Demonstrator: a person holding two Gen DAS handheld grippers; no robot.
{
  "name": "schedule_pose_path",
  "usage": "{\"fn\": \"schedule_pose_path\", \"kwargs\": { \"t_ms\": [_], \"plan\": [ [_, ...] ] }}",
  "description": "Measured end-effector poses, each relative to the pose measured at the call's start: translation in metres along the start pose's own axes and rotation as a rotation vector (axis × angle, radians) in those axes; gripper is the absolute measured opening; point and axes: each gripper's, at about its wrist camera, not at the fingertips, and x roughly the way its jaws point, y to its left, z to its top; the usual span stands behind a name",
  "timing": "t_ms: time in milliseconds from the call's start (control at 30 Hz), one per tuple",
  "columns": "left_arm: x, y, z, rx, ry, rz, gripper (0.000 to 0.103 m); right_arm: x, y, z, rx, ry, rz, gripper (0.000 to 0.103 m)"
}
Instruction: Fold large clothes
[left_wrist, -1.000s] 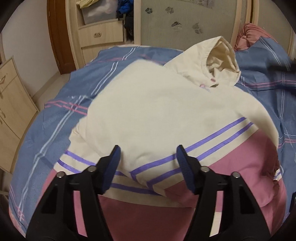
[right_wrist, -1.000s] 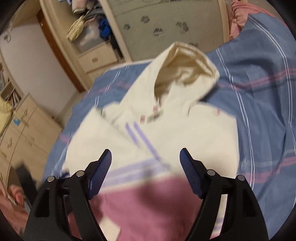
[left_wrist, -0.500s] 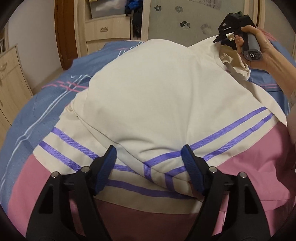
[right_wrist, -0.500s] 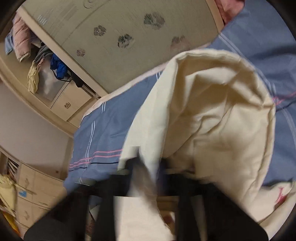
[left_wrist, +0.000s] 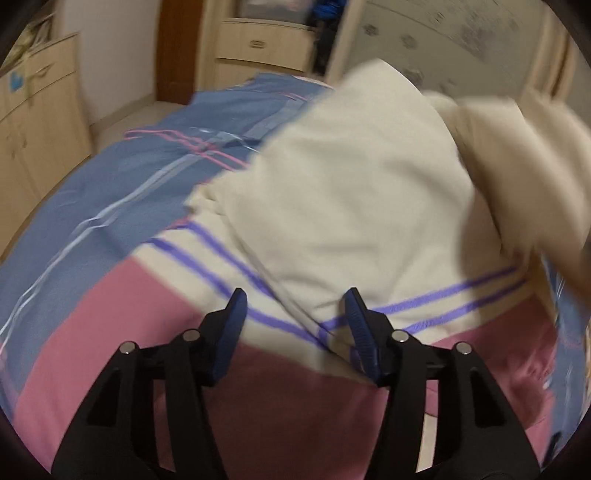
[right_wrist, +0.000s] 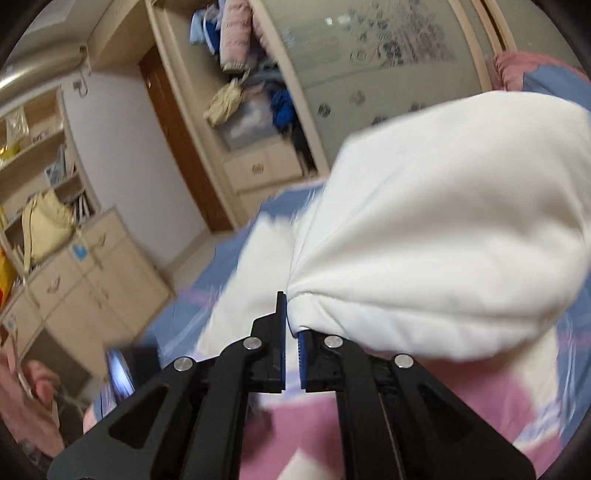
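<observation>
A cream hoodie (left_wrist: 351, 206) with purple stripes and a pink lower part lies on the blue plaid bed (left_wrist: 122, 177). My left gripper (left_wrist: 295, 325) is open and empty, just above the striped band where a folded sleeve overlaps the body. My right gripper (right_wrist: 291, 332) is shut on the edge of the cream hood (right_wrist: 436, 229) and holds it lifted above the hoodie's body; the hood shows blurred in the left wrist view (left_wrist: 517, 155). The pink hem (right_wrist: 406, 424) lies below the right gripper.
A light wood cabinet (left_wrist: 33, 122) stands left of the bed. A wardrobe with drawers (left_wrist: 266, 44) and a sliding door with paw prints (right_wrist: 388, 62) stands behind the bed. Shelves with bags (right_wrist: 40, 192) show at the left in the right wrist view.
My right gripper has closed on the hood and lifted it back over the hoodie's body. My left gripper has shifted slightly right and stays open above the stripes.
</observation>
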Motion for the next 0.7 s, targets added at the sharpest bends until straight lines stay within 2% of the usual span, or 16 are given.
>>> {"fn": "schedule_pose_path", "kwargs": {
  "t_ms": [67, 100, 133, 200, 267, 333, 367, 433, 467, 500, 600, 633, 700],
  "plan": [
    [-0.024, 0.003, 0.005, 0.015, -0.044, 0.025, 0.058, 0.008, 0.003, -0.026, 0.020, 0.059, -0.039, 0.017],
    [-0.035, 0.002, 0.007, 0.032, -0.068, 0.042, 0.060, 0.011, 0.006, -0.036, 0.015, 0.083, -0.061, 0.042],
    [-0.045, 0.000, 0.009, 0.050, -0.084, 0.052, 0.061, 0.008, 0.009, -0.044, -0.001, 0.067, -0.077, 0.064],
    [-0.058, -0.004, 0.014, 0.075, -0.100, 0.044, 0.063, -0.005, 0.018, -0.056, -0.047, 0.002, -0.117, 0.077],
    [-0.072, -0.011, 0.016, 0.100, -0.123, 0.009, 0.065, -0.016, 0.023, -0.065, -0.108, 0.022, -0.136, 0.081],
    [-0.082, -0.025, 0.021, 0.129, -0.142, -0.043, 0.069, -0.030, 0.015, -0.070, -0.097, 0.093, -0.088, 0.089],
    [-0.085, -0.037, 0.025, 0.142, -0.140, -0.070, 0.071, -0.039, 0.010, -0.073, -0.087, 0.078, -0.075, 0.091],
    [-0.086, -0.063, 0.023, 0.187, -0.097, -0.172, 0.073, -0.059, 0.003, -0.076, -0.093, 0.038, -0.055, 0.092],
    [-0.084, -0.079, 0.018, 0.214, -0.066, -0.212, 0.073, -0.071, -0.002, -0.078, -0.089, 0.070, 0.012, 0.092],
    [-0.080, -0.094, 0.014, 0.244, -0.040, -0.239, 0.073, -0.083, -0.008, -0.080, -0.070, 0.090, 0.044, 0.092],
    [-0.068, -0.127, 0.000, 0.317, -0.006, -0.256, 0.073, -0.131, -0.051, -0.068, 0.034, -0.019, -0.016, 0.095],
    [-0.061, -0.134, -0.003, 0.319, 0.026, -0.279, 0.073, -0.138, -0.064, -0.061, 0.068, -0.047, -0.036, 0.099],
    [-0.044, -0.143, -0.006, 0.291, 0.097, -0.329, 0.073, -0.149, -0.108, -0.039, 0.214, -0.095, -0.070, 0.099]
  ]
}}
